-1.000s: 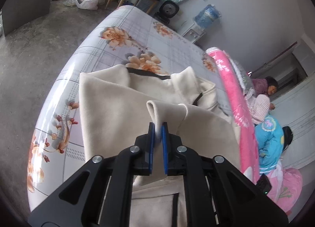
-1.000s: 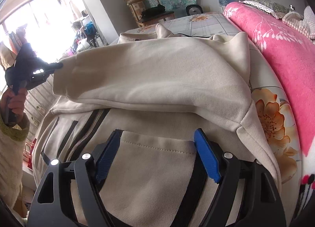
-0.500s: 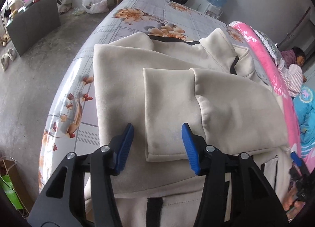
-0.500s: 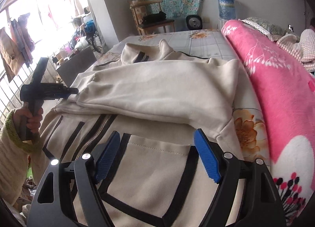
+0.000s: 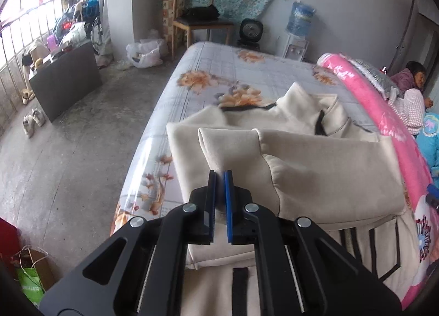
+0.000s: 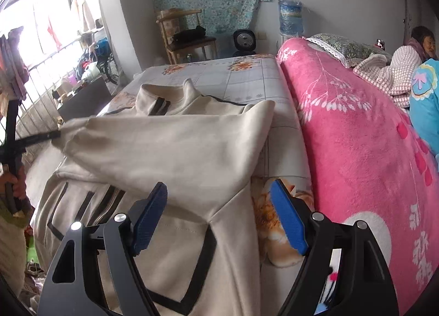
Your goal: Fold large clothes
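Observation:
A cream jacket (image 5: pixel 323 168) with black trim lies on the flowered bed sheet (image 5: pixel 247 77). One sleeve (image 6: pixel 170 146) is folded across its chest. My left gripper (image 5: pixel 219 176) is shut on the sleeve cuff (image 5: pixel 227 146) and lifts it slightly; it also shows at the left edge of the right wrist view (image 6: pixel 56 133). My right gripper (image 6: pixel 219 201) is open and empty, hovering over the jacket's right side near the pocket (image 6: pixel 178 258).
A pink blanket (image 6: pixel 356 151) is heaped along the bed's right side, with a person (image 6: pixel 419 42) resting beyond it. A wooden chair (image 5: pixel 197 22), fan (image 5: pixel 251 31) and water jug (image 5: pixel 300 18) stand past the bed's far end. Concrete floor (image 5: pixel 68 151) lies left.
My left gripper, open over the cuff half a second ago, has shut on it again and raised it. My right gripper has drawn back and to the right, staying open.

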The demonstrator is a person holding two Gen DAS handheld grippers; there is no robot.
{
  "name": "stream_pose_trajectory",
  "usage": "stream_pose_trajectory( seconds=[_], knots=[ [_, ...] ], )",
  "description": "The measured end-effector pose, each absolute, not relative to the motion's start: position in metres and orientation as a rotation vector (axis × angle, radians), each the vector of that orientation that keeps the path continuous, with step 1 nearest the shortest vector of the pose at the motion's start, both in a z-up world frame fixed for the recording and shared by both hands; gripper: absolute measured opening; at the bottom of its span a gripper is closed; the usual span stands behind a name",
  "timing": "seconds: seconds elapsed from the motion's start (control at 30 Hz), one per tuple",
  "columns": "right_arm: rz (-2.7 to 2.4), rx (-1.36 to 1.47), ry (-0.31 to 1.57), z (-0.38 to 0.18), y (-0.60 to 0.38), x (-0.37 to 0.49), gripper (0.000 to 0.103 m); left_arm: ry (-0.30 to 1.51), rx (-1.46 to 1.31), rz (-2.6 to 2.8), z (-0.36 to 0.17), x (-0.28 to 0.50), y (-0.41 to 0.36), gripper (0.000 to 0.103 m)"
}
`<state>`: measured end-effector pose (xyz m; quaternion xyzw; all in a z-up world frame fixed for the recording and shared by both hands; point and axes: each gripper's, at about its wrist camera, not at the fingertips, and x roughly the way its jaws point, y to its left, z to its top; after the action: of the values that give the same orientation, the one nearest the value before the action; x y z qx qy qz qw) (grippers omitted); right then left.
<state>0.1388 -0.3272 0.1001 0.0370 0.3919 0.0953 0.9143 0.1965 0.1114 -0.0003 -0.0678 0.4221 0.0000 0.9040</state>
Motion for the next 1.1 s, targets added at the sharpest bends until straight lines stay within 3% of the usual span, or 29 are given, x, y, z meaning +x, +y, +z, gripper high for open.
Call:
stream_pose_trajectory(
  seconds=[0.17,0.27,0.37,0.4,0.43,0.5,0.67,0.73,0.77,0.8,0.83,0.97,1.1],
  knots=[
    [0.159,0.169,0.885,0.086,-0.349,0.208,0.074,0.925,-0.177,0.013,-0.033,0.200,0.118,0.005],
    [0.096,0.206,0.957,0.065,-0.360,0.251,0.062,0.913,-0.197,0.003,-0.037,0.199,0.121,0.006],
    [0.096,0.234,1.014,0.046,-0.362,0.275,0.037,0.894,-0.201,-0.015,-0.038,0.198,0.122,0.006],
    [0.105,0.241,1.007,0.044,-0.362,0.278,0.020,0.882,-0.204,-0.024,-0.038,0.197,0.122,0.006],
    [0.104,0.243,0.992,0.045,-0.361,0.277,0.012,0.874,-0.204,-0.033,-0.037,0.197,0.122,0.006],
    [0.086,0.244,0.950,0.050,-0.363,0.274,0.009,0.861,-0.210,-0.044,-0.034,0.195,0.123,0.006],
    [-0.061,0.149,0.947,0.053,-0.375,0.268,0.008,0.898,-0.219,-0.040,-0.044,0.205,0.122,0.006],
    [0.044,0.088,0.887,0.073,-0.364,0.244,0.014,0.891,-0.232,-0.049,-0.043,0.203,0.124,0.006],
    [0.116,0.001,0.850,0.084,-0.349,0.226,0.021,0.884,-0.228,-0.058,-0.042,0.201,0.124,0.006],
    [0.161,-0.074,0.830,0.089,-0.336,0.211,0.045,0.880,-0.219,-0.064,-0.041,0.199,0.124,0.008],
    [0.218,-0.156,0.830,0.091,-0.321,0.195,0.057,0.877,-0.213,-0.069,-0.039,0.198,0.123,0.010],
    [0.316,-0.520,0.931,0.061,-0.270,0.145,0.057,0.858,-0.215,-0.083,-0.033,0.191,0.121,0.010],
    [0.232,-0.711,0.963,0.028,-0.260,0.127,0.055,0.864,-0.194,-0.097,-0.030,0.189,0.109,0.011]
  ],
)
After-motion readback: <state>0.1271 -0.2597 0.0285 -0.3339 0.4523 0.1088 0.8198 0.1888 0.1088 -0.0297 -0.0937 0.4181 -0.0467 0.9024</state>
